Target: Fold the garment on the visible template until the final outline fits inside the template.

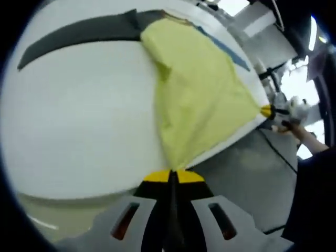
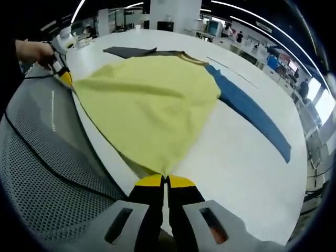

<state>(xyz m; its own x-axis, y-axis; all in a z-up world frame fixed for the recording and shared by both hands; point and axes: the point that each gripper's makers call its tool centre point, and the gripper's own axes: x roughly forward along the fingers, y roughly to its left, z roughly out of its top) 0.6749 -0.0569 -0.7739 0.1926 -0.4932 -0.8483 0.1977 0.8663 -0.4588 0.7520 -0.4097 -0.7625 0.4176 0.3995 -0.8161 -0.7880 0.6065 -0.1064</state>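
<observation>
A yellow garment (image 1: 197, 89) lies stretched over a white table (image 1: 79, 121), partly covering a template of dark strips. My left gripper (image 1: 172, 174) is shut on one corner of the cloth at the table's edge. The right gripper (image 1: 268, 111) shows at the right, holding the other corner. In the right gripper view the yellow garment (image 2: 152, 105) spreads ahead, and my right gripper (image 2: 165, 178) is shut on its near corner. The left gripper (image 2: 65, 76), held by a hand, pinches the far corner. A blue strip (image 2: 252, 113) and a dark grey strip (image 2: 128, 51) of the template stick out from under the cloth.
A grey strip (image 1: 79, 34) of the template curves across the far side of the table. Beside the table's edge (image 2: 100, 152) is a grey mesh surface (image 2: 42, 168) with a black cable across it. More tables and people stand far off in the hall.
</observation>
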